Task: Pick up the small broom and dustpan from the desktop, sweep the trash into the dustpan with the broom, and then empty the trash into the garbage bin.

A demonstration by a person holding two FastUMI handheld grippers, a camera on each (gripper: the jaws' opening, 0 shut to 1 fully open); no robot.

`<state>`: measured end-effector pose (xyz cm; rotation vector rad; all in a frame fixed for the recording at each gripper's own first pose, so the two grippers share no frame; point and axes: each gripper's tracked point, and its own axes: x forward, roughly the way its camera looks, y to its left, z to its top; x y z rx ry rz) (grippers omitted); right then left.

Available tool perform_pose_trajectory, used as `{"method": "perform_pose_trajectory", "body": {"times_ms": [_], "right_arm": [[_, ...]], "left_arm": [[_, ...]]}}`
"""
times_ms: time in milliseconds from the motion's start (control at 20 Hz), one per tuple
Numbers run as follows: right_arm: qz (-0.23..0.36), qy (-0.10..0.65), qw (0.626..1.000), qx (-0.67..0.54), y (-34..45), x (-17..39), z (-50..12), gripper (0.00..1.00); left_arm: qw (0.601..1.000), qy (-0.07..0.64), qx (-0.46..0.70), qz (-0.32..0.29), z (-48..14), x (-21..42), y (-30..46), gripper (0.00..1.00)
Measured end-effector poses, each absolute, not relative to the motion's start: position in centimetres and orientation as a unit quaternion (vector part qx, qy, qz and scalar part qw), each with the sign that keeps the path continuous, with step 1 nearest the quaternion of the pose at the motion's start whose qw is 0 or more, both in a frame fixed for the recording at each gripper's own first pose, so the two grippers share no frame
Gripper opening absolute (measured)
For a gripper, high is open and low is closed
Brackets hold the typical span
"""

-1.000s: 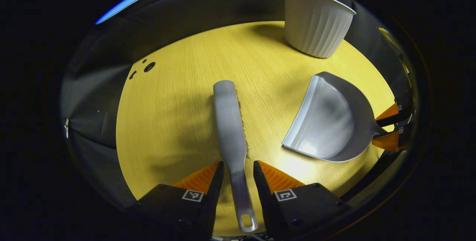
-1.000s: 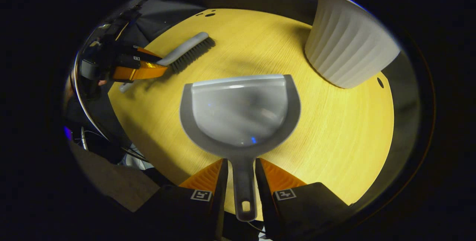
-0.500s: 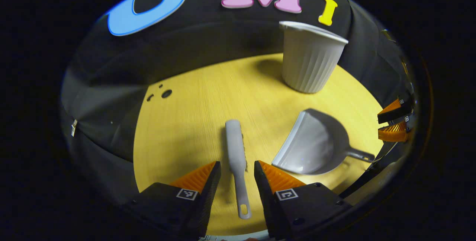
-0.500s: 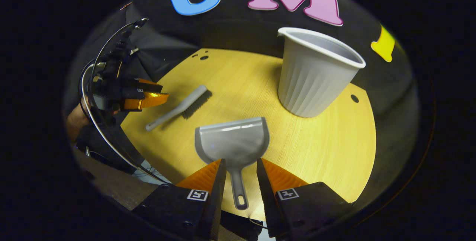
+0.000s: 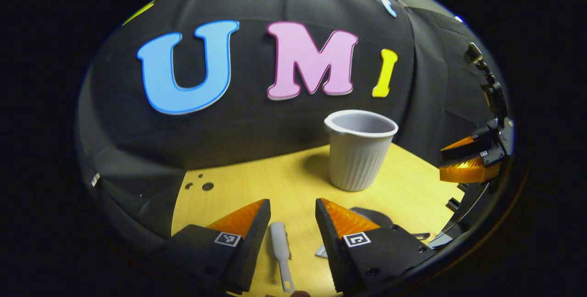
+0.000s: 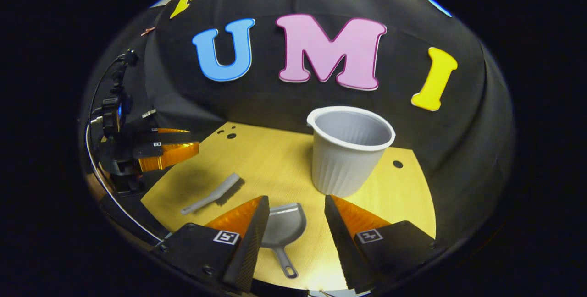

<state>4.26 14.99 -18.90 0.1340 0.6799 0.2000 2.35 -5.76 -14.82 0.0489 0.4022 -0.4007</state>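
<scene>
Broom [image 5: 279,242] and dustpan [image 6: 282,229] lie released; both hand-held grippers, seemingly raised, gape empty.

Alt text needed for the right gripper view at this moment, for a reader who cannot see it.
The right gripper, open, is held above a small dustpan lying on a yellow desktop. A broom lies to its left and a ribbed white bin stands upright behind. The left gripper is at the left edge.

Light: you see a dim booth, tabletop [image 6: 275,159] brightest.
Shadow: bin [image 6: 348,150] shades leftward.
Edges: bowed, darkening.
Focus: sharp.
</scene>
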Motion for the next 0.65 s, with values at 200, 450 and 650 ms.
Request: {"method": "perform_pose_trajectory", "body": {"times_ms": [200, 450, 650], "right_arm": [[0.079, 0.291, 0.951, 0.069, 14.0, 5.2, -16.3, 0.99], [0.067, 0.245, 0.964, 0.072, 11.9, 6.4, -13.3, 0.98], [0.083, 0.233, 0.966, 0.079, 10.0, 6.6, -12.9, 0.98]], "left_arm": [[0.965, 0.159, -0.019, -0.207, -11.8, 1.6, -7.2, 0.77], [0.975, 0.121, -0.017, -0.184, -9.3, 2.0, -7.4, 0.84], [0.977, 0.116, -0.020, -0.177, -8.0, 2.0, -10.2, 0.84]]}}
